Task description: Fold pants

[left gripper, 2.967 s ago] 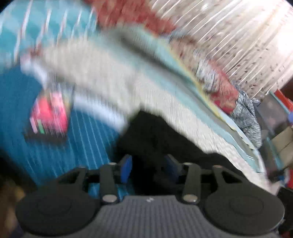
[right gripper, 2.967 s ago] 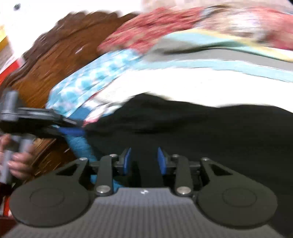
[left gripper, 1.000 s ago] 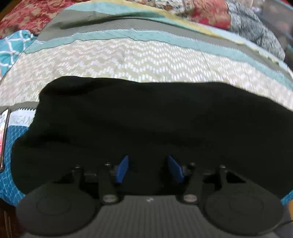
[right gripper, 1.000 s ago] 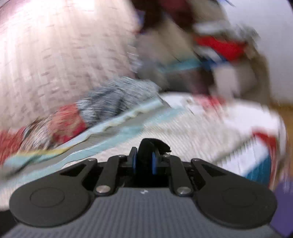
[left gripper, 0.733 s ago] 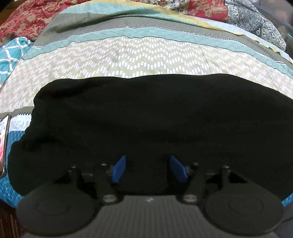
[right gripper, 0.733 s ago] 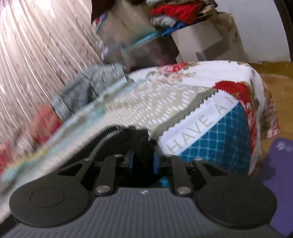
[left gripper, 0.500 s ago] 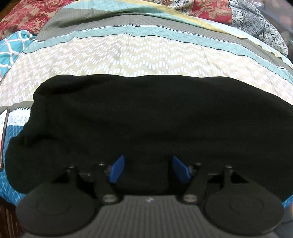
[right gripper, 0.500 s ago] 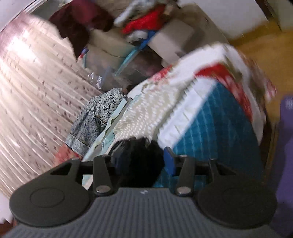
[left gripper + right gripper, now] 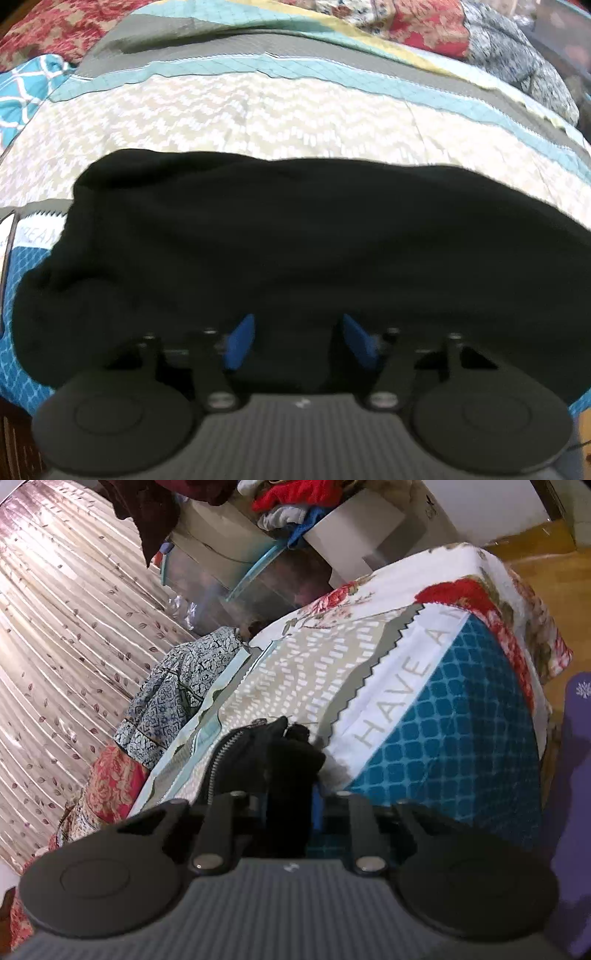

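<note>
Left tongs (image 9: 297,341) closing, pads apart over pants (image 9: 295,240); right tongs (image 9: 290,806) closing, clamped on waistband. Mid-fold; next, grip & lift both.

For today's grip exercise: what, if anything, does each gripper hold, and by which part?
Right gripper is closing on the black pants, pinched at the zipper end. Left gripper is closing, pads astride the pants' near edge.

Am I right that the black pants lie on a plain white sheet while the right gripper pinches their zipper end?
Not quite: the black pants lie on a patterned patchwork quilt, as the left wrist view shows. The right gripper is indeed closing on their zipper end.
</note>
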